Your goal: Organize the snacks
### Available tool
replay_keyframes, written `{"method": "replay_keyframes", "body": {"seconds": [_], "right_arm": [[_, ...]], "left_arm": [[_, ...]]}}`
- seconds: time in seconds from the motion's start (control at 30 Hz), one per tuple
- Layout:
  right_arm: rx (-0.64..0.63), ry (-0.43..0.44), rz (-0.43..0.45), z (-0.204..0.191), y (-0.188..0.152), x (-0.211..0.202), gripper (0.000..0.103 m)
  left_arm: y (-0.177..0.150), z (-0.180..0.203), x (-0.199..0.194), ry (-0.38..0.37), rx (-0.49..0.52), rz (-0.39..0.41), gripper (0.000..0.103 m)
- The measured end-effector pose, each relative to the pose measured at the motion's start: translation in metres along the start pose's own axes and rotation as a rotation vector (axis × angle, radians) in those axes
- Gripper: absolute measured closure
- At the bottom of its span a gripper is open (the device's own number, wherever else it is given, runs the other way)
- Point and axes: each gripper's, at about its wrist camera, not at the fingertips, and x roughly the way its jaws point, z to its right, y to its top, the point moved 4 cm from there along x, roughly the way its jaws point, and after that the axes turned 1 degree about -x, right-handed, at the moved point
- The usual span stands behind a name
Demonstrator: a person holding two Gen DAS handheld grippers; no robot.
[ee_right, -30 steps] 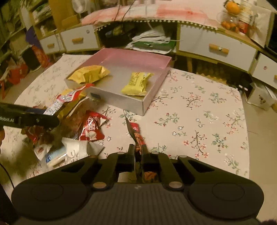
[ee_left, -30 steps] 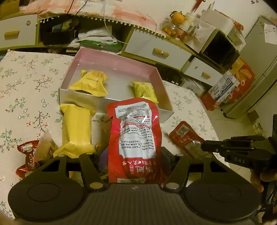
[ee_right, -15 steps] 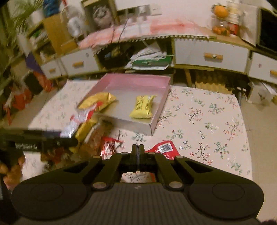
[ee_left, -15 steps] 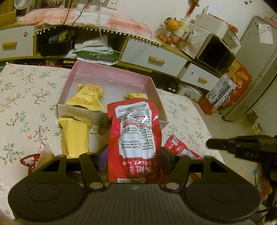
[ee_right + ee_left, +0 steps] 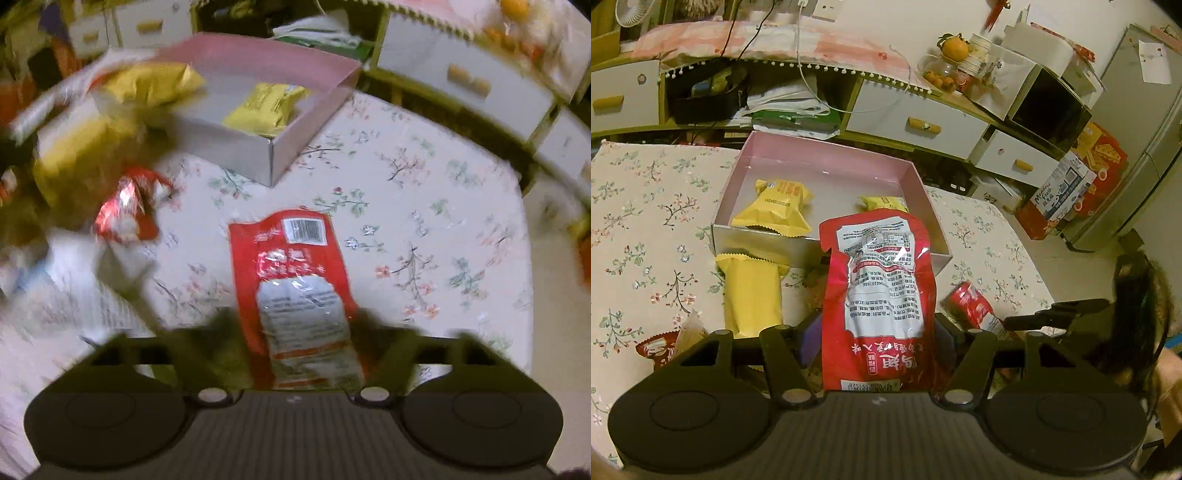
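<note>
My left gripper (image 5: 877, 332) is shut on a large red snack pouch (image 5: 879, 291) and holds it upright in front of the pink box (image 5: 827, 168). The box holds two yellow snack packs (image 5: 775, 206), (image 5: 884, 203). My right gripper (image 5: 295, 325) is open, its fingers on either side of a smaller red pouch (image 5: 295, 273) that lies flat on the floral tablecloth (image 5: 424, 221). The right wrist view is blurred. The right gripper also shows in the left wrist view (image 5: 1052, 317) at the right, beside that red pouch (image 5: 971, 304).
A long yellow pack (image 5: 751, 295) lies in front of the box. More wrapped snacks (image 5: 125, 210) are piled at the table's left. White drawers (image 5: 916, 118) and a cluttered shelf stand behind the table. The table edge (image 5: 528, 280) runs on the right.
My right gripper went from shut to open and dropped low over the small red pouch, which now lies between its fingers. My left gripper rose slightly, still holding the large pouch.
</note>
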Motion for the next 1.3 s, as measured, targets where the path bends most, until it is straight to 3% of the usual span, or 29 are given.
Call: {"method": "replay_keyframes", "body": {"seconds": [0.03,0.27,0.33,0.37,0.47,0.67,0.73,0.77,0.83,0.87,0.9,0.97,1.07,1.17,1.23,1.3], "right_arm": [[0.05,0.029,0.009,0.004,0.006,-0.006,0.082],[0.046,0.02,0.027,-0.008,0.009,-0.02,0.087],[0.075,0.028,0.063,-0.004,0.012,-0.03,0.093],[0.097,0.039,0.087,-0.002,0.014,-0.039,0.103],[0.135,0.063,0.132,0.0,0.017,-0.057,0.103],[0.13,0.035,0.121,0.003,0.016,-0.049,0.103],[0.145,0.009,0.147,0.007,0.017,-0.051,0.101],[0.152,0.006,0.15,0.008,0.017,-0.049,0.091],[0.145,0.0,0.134,0.004,0.015,-0.039,0.055],[0.124,-0.025,0.122,-0.001,0.013,-0.031,0.025],[0.098,-0.046,0.113,-0.005,0.012,-0.026,0.012],[0.071,-0.06,0.062,-0.01,0.009,-0.012,0.014],[0.119,-0.005,-0.02,-0.008,0.0,0.009,0.013],[0.107,-0.008,0.002,-0.012,0.002,0.004,0.036],[0.176,0.034,-0.012,-0.009,0.003,0.001,0.04],[0.15,0.021,-0.011,-0.014,0.002,0.0,0.046]], "left_arm": [[0.001,-0.001,-0.001,0.0,-0.002,0.003,0.036],[0.004,-0.003,-0.005,-0.003,-0.002,0.017,0.036],[0.005,-0.003,-0.006,-0.006,-0.005,0.023,0.036],[0.006,-0.003,-0.006,-0.009,-0.005,0.026,0.036],[0.008,-0.003,-0.007,-0.015,-0.001,0.033,0.036],[0.009,-0.003,-0.005,-0.014,0.002,0.033,0.036],[0.009,-0.004,-0.005,-0.013,0.0,0.034,0.036],[0.009,-0.004,-0.004,-0.012,0.0,0.033,0.036],[0.009,-0.004,-0.003,-0.009,0.001,0.03,0.036],[0.009,-0.004,-0.002,-0.007,0.001,0.028,0.036],[0.009,-0.004,-0.003,-0.007,0.002,0.028,0.036],[0.009,-0.004,-0.003,-0.006,0.002,0.03,0.036],[0.009,-0.006,-0.003,-0.004,0.001,0.032,0.036],[0.01,-0.006,-0.003,-0.002,-0.001,0.032,0.036],[0.01,-0.005,-0.004,-0.005,0.0,0.035,0.036],[0.01,-0.005,-0.006,-0.007,0.001,0.038,0.036]]}}
